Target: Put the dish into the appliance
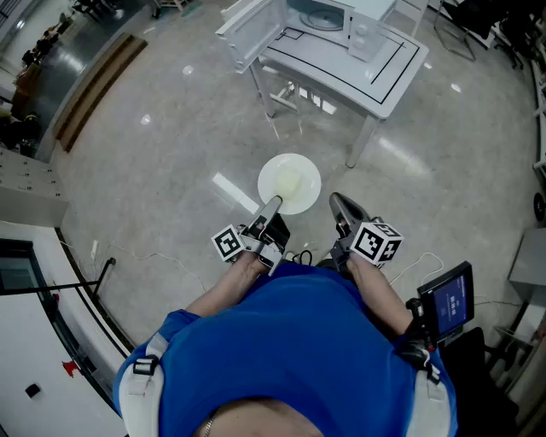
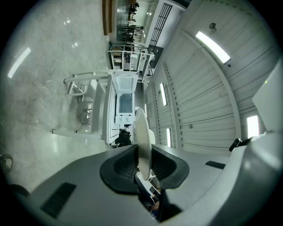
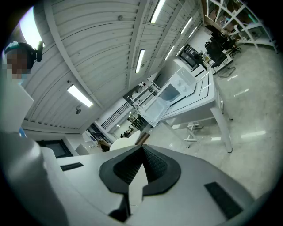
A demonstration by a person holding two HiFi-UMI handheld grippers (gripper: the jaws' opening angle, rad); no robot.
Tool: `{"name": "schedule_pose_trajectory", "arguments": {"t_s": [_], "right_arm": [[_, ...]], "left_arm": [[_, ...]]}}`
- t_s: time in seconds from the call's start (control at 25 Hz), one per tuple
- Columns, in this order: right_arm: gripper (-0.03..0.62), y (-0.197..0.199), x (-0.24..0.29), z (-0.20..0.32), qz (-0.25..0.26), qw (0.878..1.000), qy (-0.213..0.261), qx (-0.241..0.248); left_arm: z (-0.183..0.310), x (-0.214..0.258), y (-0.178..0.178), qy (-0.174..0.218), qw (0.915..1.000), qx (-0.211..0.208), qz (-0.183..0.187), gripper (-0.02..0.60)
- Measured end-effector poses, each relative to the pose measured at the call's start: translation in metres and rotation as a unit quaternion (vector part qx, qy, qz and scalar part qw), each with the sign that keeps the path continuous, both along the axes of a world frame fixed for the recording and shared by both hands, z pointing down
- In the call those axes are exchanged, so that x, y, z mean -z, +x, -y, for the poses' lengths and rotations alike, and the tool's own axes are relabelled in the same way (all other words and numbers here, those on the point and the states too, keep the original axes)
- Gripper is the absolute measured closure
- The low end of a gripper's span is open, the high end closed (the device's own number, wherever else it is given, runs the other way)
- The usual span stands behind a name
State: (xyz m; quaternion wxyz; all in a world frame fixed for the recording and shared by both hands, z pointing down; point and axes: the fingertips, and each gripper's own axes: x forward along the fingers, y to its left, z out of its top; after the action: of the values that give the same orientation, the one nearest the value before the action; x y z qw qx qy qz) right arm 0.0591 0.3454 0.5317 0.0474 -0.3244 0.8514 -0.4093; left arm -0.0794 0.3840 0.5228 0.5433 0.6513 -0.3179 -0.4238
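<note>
A round white dish [image 1: 290, 183] hangs flat over the floor in the head view, with my left gripper [image 1: 270, 207] shut on its near rim. From the left gripper view the dish [image 2: 142, 130] stands edge-on, clamped between the two dark pads. My right gripper [image 1: 340, 206] is held beside it, jaws shut with nothing between them [image 3: 142, 152]; the dish [image 3: 125, 142] peeks out at its left. The white microwave [image 1: 328, 17] sits on a white table [image 1: 380, 81] some way ahead, its door [image 1: 247, 30] swung open to the left.
The table's legs [image 1: 365, 141] stand between me and the microwave. A white strip [image 1: 233, 192] and thin cables [image 1: 153, 256] lie on the grey floor. A small screen on a stand [image 1: 448, 303] is at my right, a white counter [image 1: 34, 282] at my left.
</note>
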Motion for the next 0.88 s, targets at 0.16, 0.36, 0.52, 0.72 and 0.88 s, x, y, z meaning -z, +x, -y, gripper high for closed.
{"name": "schedule_pose_trajectory", "arguments": {"t_s": [0.16, 0.36, 0.52, 0.72, 0.88], "right_arm": [[0.592, -0.001, 0.000, -0.001, -0.002, 1.000, 0.001, 0.004], [0.592, -0.002, -0.002, -0.001, -0.009, 1.000, 0.002, 0.007], [0.592, -0.002, -0.004, -0.002, -0.059, 0.998, 0.035, 0.013], [0.592, -0.009, 0.000, -0.007, -0.127, 0.987, 0.089, 0.026], [0.592, -0.015, 0.001, -0.009, -0.148, 0.983, 0.107, 0.031]], "left_arm": [[0.000, 0.000, 0.000, -0.001, 1.0000, 0.002, 0.000, 0.508], [0.002, -0.002, 0.000, -0.003, 1.0000, -0.002, 0.004, 0.508], [0.004, -0.004, -0.001, -0.003, 1.0000, -0.001, 0.009, 0.508], [0.005, -0.004, -0.006, -0.004, 0.9999, -0.001, 0.012, 0.508], [0.005, -0.005, -0.011, -0.006, 0.9999, 0.000, 0.012, 0.508]]}}
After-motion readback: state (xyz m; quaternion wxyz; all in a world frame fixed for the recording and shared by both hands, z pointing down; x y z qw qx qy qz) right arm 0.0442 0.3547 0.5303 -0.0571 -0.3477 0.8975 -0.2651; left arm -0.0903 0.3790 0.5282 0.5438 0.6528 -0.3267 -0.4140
